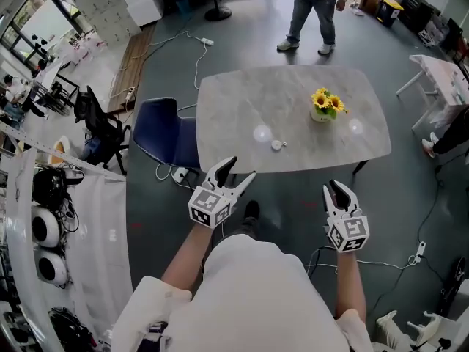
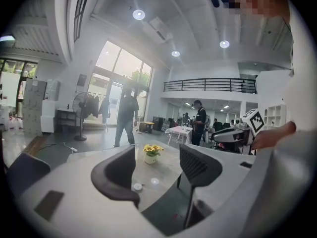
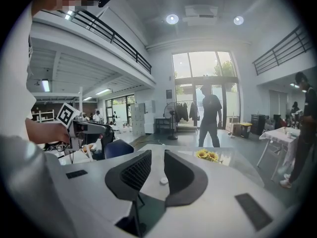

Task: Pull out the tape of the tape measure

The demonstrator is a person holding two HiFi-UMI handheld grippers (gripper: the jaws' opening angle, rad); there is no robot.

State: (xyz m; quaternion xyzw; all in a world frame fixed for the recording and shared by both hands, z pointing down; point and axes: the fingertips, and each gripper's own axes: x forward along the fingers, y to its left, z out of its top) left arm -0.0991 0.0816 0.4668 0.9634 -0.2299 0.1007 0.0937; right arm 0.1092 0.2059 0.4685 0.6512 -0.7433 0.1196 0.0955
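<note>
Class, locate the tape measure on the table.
Head view: the tape measure lies on the table, near its front edge, left of the yellow flowers.

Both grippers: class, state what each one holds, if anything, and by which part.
Nothing is held. The left gripper and right gripper are empty, jaws apart; the tape measure lies untouched on the table.

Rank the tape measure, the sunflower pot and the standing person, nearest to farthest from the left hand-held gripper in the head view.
1. Tape measure, near side of table.
2. Sunflower pot, farther right.
3. Standing person, beyond the table.
</note>
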